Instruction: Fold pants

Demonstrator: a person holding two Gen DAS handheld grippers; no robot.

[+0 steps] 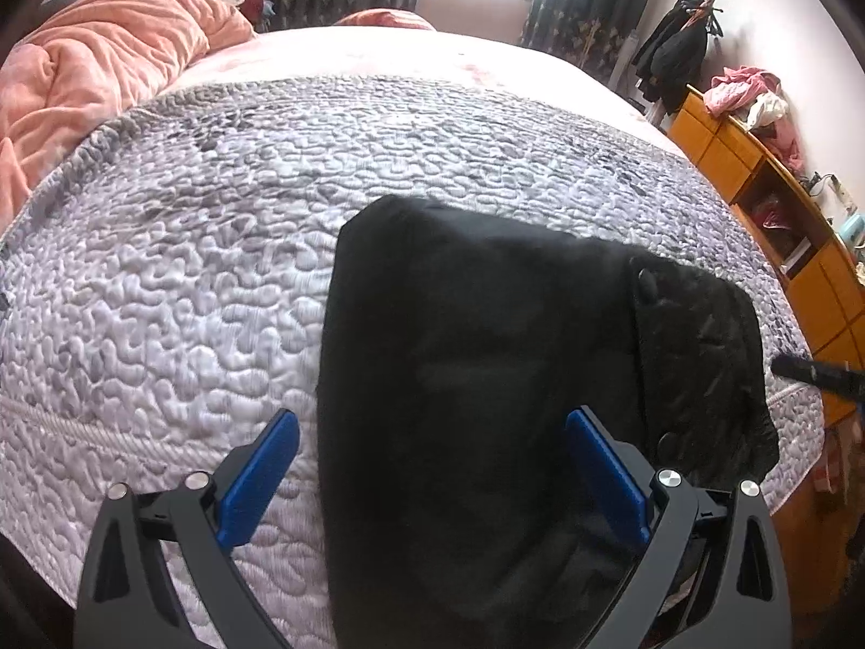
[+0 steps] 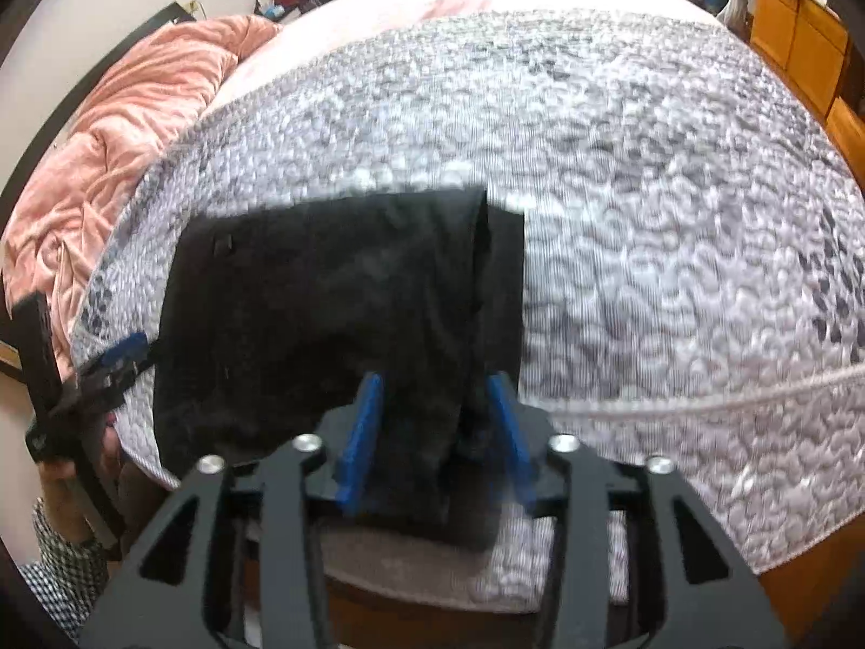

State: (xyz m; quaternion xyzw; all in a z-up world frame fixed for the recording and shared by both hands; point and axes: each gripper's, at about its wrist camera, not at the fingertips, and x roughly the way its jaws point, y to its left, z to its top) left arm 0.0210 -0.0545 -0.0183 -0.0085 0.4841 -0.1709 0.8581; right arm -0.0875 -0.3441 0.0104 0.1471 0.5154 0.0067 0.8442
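1. Between and ahead of both tongs, the black pants (image 1: 486,378) lie on the grey quilted bedspread (image 1: 189,270) as a compact stack near the bed's front edge, which we judge to be a late stage of folding.
2. We see layers already doubled over: a thicker fold with buttons sits on the side toward our right tongs, and the bundle's far edge looks fairly square.
3. What is left, as we read it, is little: perhaps one more fold or some smoothing, since the near end hangs over the bed's edge.
4. Our left tongs (image 1: 432,481) stand wide, one blue pad over the bedspread and the other over the cloth, gripping nothing.
5. Our right tongs (image 2: 438,438) are partly open with a ridge of the pants between the pads; the pads appear not to press on it, though blur makes contact hard to judge.
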